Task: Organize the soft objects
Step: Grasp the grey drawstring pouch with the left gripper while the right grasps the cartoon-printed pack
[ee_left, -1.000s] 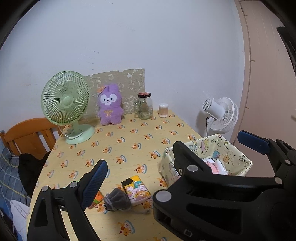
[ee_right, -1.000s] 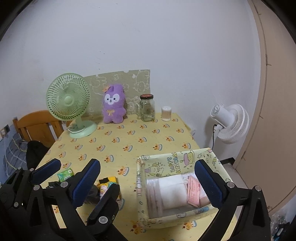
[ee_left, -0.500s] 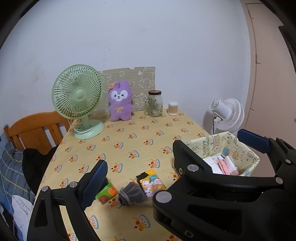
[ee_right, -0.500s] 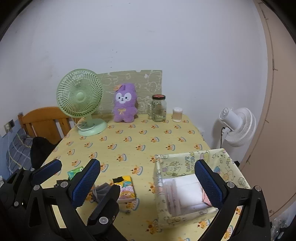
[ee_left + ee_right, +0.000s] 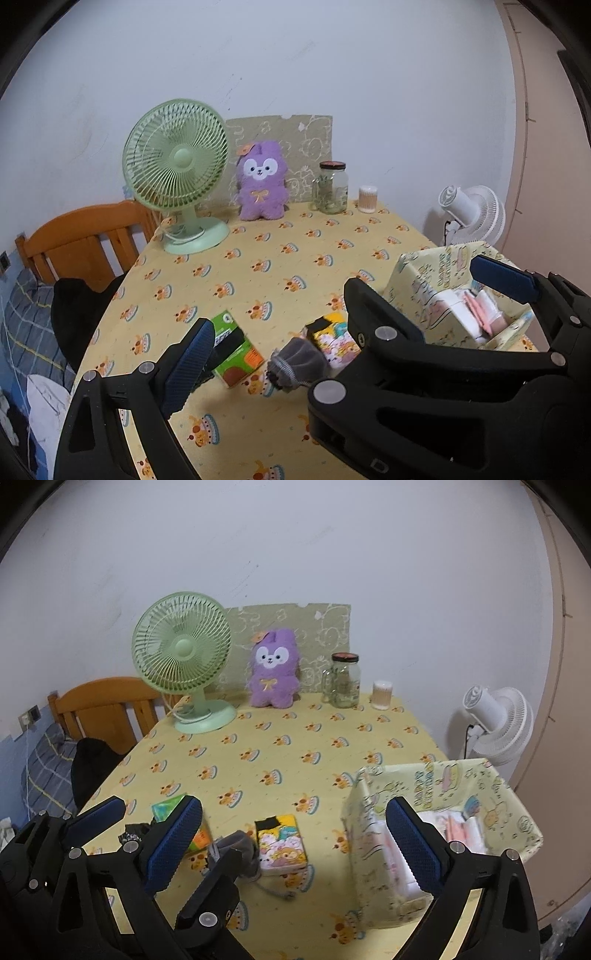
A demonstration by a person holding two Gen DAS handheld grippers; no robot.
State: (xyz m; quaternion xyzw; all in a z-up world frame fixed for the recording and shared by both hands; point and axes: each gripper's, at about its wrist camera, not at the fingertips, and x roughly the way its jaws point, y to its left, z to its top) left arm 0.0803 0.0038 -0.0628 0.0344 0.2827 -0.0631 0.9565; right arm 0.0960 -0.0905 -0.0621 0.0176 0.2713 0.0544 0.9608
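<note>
Both grippers hang spread and empty: the left gripper [image 5: 351, 317] and the right gripper [image 5: 295, 842]. On the patterned tablecloth [image 5: 280, 746] lie one crumpled grey sock [image 5: 236, 853] touching one glossy tissue pack [image 5: 281, 843], and one green carton [image 5: 232, 350]; one fabric basket [image 5: 443, 779] stands right.

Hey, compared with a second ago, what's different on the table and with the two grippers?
Both cameras' view has swung left: the fabric storage box sits further right in frame, and the green packet is now in full view. Both the left gripper and right gripper stay open, holding nothing. The grey sock, cartoon tissue pack, purple plush and green fan have not moved on the table.
</note>
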